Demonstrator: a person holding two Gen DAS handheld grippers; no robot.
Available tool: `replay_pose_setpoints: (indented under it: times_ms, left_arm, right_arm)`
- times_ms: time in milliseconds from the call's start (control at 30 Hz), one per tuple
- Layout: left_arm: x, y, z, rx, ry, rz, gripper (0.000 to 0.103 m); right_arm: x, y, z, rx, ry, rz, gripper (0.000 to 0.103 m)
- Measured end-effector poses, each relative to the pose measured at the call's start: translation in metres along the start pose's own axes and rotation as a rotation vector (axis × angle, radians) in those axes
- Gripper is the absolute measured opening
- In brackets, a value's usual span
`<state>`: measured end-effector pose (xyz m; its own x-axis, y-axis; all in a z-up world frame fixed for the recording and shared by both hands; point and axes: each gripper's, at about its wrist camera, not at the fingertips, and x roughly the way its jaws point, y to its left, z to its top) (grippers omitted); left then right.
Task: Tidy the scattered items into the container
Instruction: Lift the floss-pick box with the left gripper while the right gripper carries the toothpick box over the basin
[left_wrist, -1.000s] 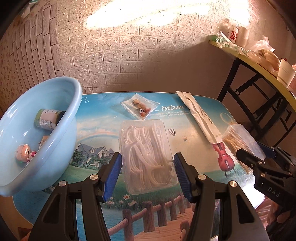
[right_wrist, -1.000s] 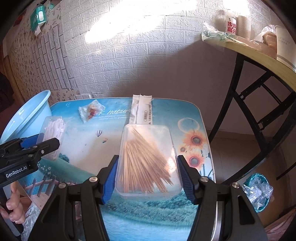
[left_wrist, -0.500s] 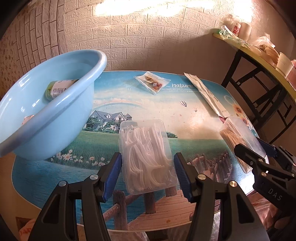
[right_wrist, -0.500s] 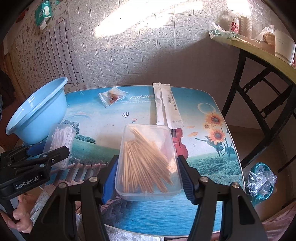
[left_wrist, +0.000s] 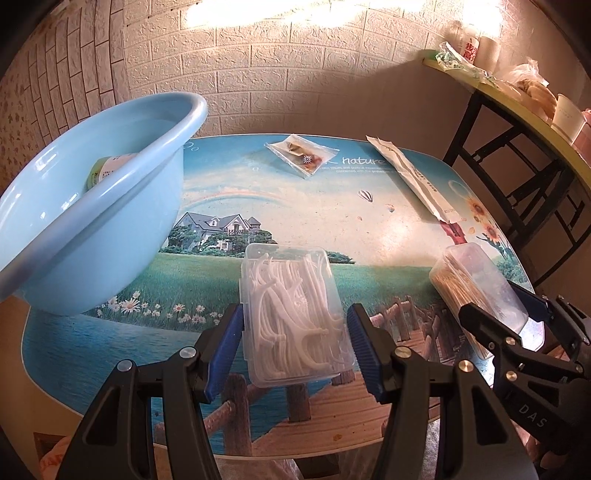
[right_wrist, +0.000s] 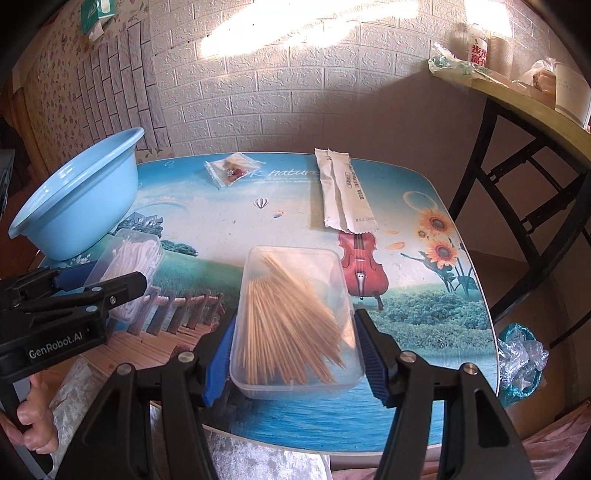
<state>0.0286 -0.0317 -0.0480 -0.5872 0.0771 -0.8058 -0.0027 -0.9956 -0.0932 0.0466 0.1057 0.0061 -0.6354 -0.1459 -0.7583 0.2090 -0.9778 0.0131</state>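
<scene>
My left gripper (left_wrist: 295, 347) is shut on a clear box of white floss picks (left_wrist: 293, 314) and holds it above the table's front. My right gripper (right_wrist: 293, 354) is shut on a clear box of wooden toothpicks (right_wrist: 291, 317), also lifted. The light blue basin (left_wrist: 92, 214) stands at the left with a small jar (left_wrist: 105, 170) inside; it also shows in the right wrist view (right_wrist: 77, 195). A small clear packet (left_wrist: 301, 155) and paper-wrapped chopsticks (left_wrist: 413, 177) lie at the back of the table.
The printed table (left_wrist: 332, 218) is small, with its front edge just below my grippers. A black-framed side table (right_wrist: 524, 122) with cups and bags stands at the right. A brick-pattern wall is behind. A bin with a plastic bag (right_wrist: 521, 354) is on the floor at the right.
Both grippers have pulled back and risen with their boxes held. The table and basin now look farther away and lower in both views.
</scene>
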Motion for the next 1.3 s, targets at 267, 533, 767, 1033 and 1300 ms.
replay_pose_setpoints:
  times_ms: [267,533,767,1033,1300]
  left_arm:
    - [0.007,0.003,-0.005,-0.018,0.02,0.009,0.056]
    - [0.006,0.0,-0.001,-0.018,0.015,0.019,0.058]
    - [0.011,-0.002,0.003,-0.02,0.017,0.031,0.058]
    - [0.014,-0.005,0.003,0.003,-0.011,0.04,0.051]
    - [0.006,-0.01,0.005,0.024,-0.037,0.004,0.05]
  right_arm:
    - [0.008,0.0,-0.007,0.006,0.02,0.016,0.063]
    - [0.007,0.003,-0.005,-0.006,0.011,0.003,0.071]
    - [0.012,0.008,-0.001,-0.026,0.0,-0.003,0.071]
    - [0.017,0.007,0.0,-0.039,-0.027,0.0,0.063]
    - [0.015,0.007,0.001,-0.028,-0.046,0.023,0.062]
